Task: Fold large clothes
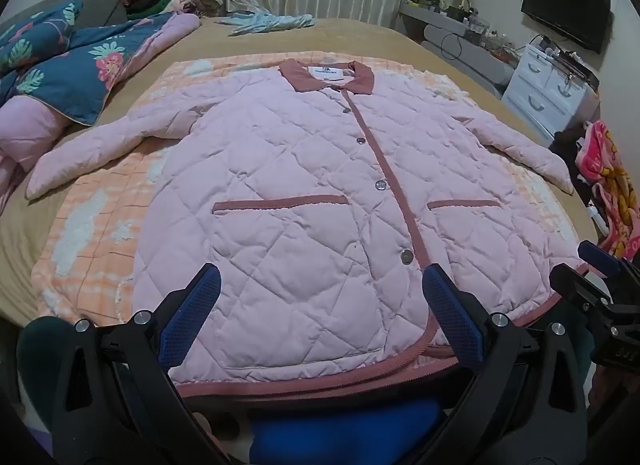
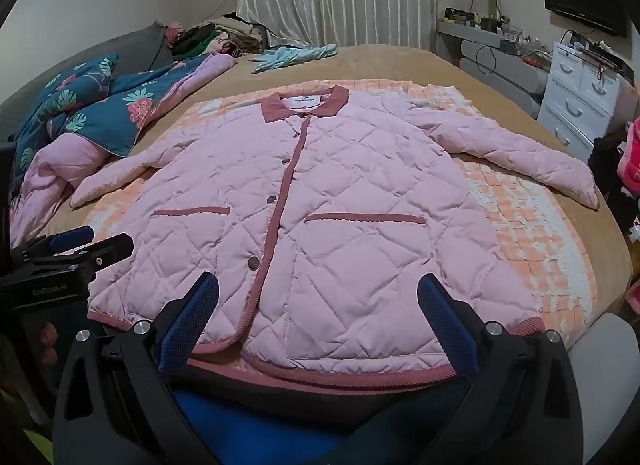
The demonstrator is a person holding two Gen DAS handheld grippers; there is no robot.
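A pink quilted jacket (image 1: 304,193) with darker pink trim lies flat and buttoned on the bed, front up, collar far, both sleeves spread sideways. It also shows in the right wrist view (image 2: 360,201). My left gripper (image 1: 320,281) is open and empty, hovering over the hem left of the button line. My right gripper (image 2: 318,289) is open and empty above the hem, right of the button line. The right gripper shows at the right edge of the left wrist view (image 1: 600,281); the left gripper shows at the left edge of the right wrist view (image 2: 72,249).
An orange and white checked blanket (image 1: 96,233) lies under the jacket on the tan bed cover (image 1: 224,41). A blue floral quilt (image 1: 60,61) is heaped at the left. Light blue cloth (image 1: 268,21) lies far back. White drawers (image 1: 548,93) stand at the right.
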